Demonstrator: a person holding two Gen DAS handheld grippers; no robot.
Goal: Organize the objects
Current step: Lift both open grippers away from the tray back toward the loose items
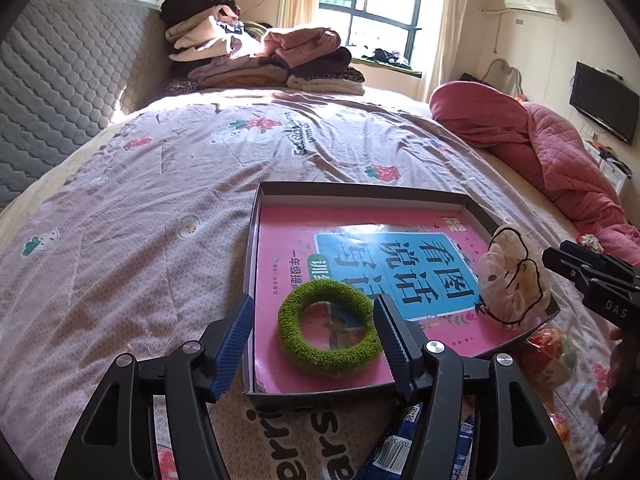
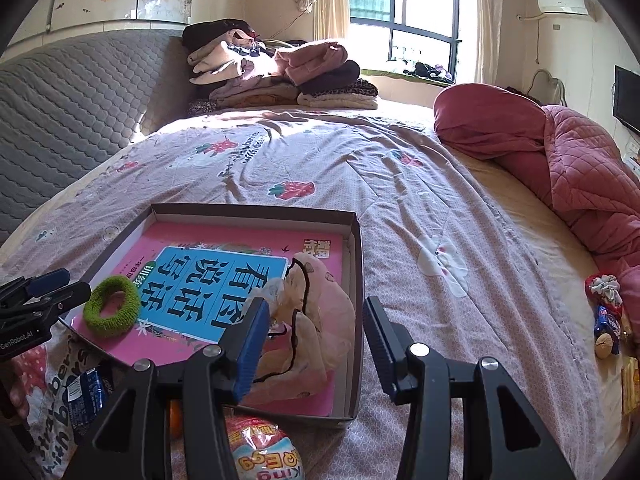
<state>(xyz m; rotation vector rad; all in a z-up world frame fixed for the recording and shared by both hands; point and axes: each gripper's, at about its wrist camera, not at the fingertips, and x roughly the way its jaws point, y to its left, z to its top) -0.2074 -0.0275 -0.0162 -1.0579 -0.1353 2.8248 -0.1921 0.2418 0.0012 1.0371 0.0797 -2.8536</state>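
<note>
Left wrist view: your left gripper hangs wide open around the green hair tie, not gripping it. Your right gripper also gapes empty beside the beige scrunchie; both lie on the pink book in the box on the bed.

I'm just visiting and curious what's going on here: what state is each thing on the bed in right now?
Left gripper: open, holding nothing.
Right gripper: open, holding nothing.
Box: open, lidless, on the bedspread.
Pink book: closed, flat inside the box.
Green hair tie: lying on the book.
Sheer scrunchie: crumpled in the box's corner.
Clothes: folded, stacked by the headboard.
</note>
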